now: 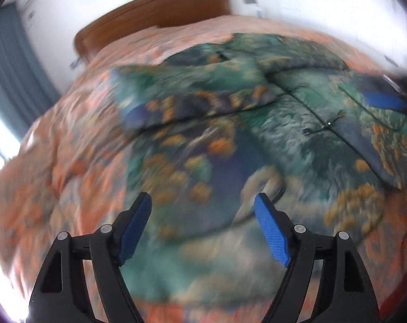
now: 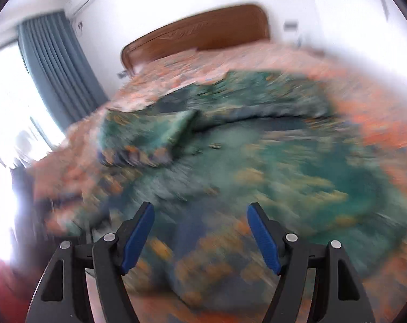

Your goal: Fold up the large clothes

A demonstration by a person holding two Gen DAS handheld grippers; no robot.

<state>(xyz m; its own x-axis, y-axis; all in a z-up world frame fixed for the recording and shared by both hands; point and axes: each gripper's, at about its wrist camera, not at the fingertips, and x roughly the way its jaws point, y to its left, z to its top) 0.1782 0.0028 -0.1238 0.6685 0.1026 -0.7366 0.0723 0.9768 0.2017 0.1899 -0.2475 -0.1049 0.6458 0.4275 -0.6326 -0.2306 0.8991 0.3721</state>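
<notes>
Both claws, left (image 1: 203, 202) and right (image 2: 200, 211), gape empty over the jacket (image 1: 230, 123) mid-bed (image 1: 68, 140) (frames blurred); a hasty grab risks undoing its folded sleeve (image 1: 198, 99).

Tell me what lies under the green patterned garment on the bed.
Under the green garment lies the orange floral bedspread, visible all around its edges. One sleeve is folded on top of it. Anything between garment and bedspread is covered and cannot be seen.

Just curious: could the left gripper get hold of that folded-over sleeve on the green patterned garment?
Probably yes: the left gripper is open and empty, and nothing lies between it and the folded sleeve on the green patterned garment.
</notes>
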